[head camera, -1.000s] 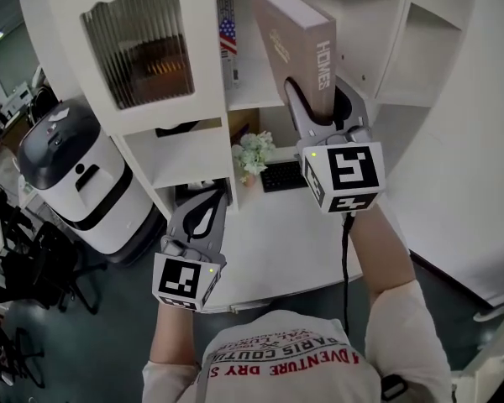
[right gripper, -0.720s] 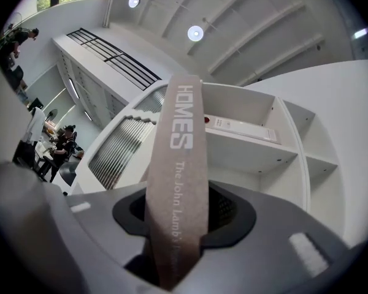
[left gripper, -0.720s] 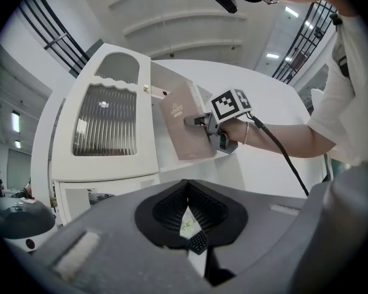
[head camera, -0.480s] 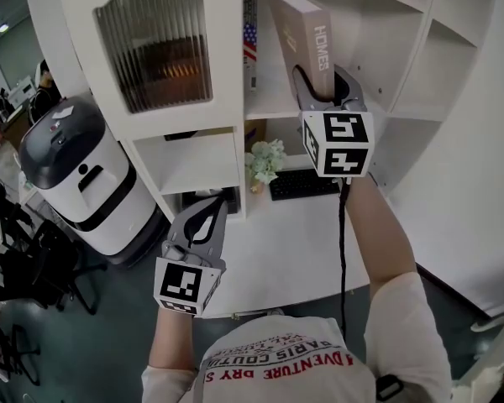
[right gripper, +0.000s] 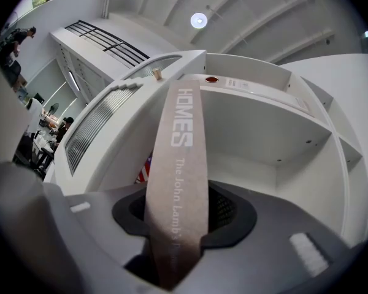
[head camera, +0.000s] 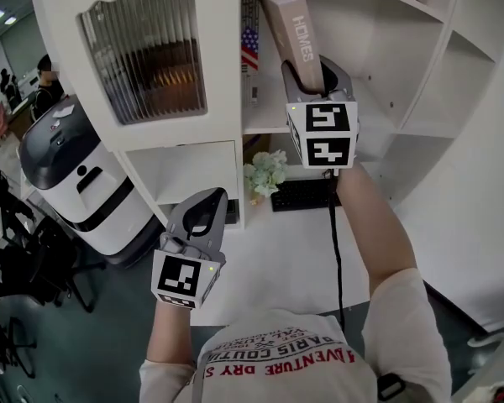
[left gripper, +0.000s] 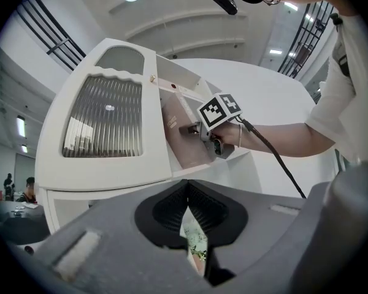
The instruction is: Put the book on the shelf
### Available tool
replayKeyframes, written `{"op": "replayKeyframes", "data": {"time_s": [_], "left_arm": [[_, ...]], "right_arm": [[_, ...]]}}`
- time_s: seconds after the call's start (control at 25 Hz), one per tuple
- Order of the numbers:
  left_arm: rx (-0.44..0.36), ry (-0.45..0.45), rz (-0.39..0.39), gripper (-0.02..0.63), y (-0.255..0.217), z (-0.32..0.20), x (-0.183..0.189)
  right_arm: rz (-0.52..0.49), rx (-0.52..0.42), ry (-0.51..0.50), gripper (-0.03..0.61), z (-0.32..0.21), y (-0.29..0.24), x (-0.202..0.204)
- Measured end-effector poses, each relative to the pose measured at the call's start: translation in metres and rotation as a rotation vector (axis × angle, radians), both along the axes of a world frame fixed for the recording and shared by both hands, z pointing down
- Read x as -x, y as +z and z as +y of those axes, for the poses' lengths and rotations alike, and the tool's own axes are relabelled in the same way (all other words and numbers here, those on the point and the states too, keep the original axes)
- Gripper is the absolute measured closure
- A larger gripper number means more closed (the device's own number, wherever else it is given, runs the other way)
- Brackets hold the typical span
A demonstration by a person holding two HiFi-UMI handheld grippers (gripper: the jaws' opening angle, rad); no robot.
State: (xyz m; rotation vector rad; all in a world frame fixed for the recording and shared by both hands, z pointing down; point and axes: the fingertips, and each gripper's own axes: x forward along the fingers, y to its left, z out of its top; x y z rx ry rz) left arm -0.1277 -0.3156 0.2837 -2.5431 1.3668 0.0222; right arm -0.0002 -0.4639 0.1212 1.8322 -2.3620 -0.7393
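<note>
Now the book (head camera: pixel 290 23), clamped in the right gripper (head camera: pixel 312 65), had neared the shelf (head camera: pixel 265 125)'s left edge. The left gripper (head camera: pixel 212 198) hung closed, empty

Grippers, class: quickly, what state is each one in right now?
Left gripper: closed, nothing held.
Right gripper: closed on the book.

White shelf unit (head camera: pixel 225 74): ribbed-glass door (head camera: pixel 143 61) at left; the open compartment beside it holds an upright flag-printed item (head camera: pixel 250 47) against its left wall. White desk (head camera: pixel 273 259) beneath: one dark keyboard (head camera: pixel 307 196), one small bunch of pale flowers (head camera: pixel 265 173) just left of it.
</note>
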Motion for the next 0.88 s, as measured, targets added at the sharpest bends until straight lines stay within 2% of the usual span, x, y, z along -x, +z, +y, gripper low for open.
{"op": "replayKeyframes", "data": {"time_s": [0.24, 0.4, 0.88], "left_arm": [[0.019, -0.031, 0.01, 0.607, 0.006, -0.031, -0.007], [0.045, -0.028, -0.01, 0.607, 0.014, -0.048, -0.018], [0.098, -0.017, -0.041, 0.607, 0.034, -0.076, -0.04]], "right_arm": [[0.014, -0.004, -0.019, 0.403, -0.038, 0.0, 0.001], [0.023, 0.0, -0.021, 0.403, -0.064, 0.001, 0.001], [0.036, 0.028, -0.066, 0.403, -0.107, 0.001, 0.006]]}}
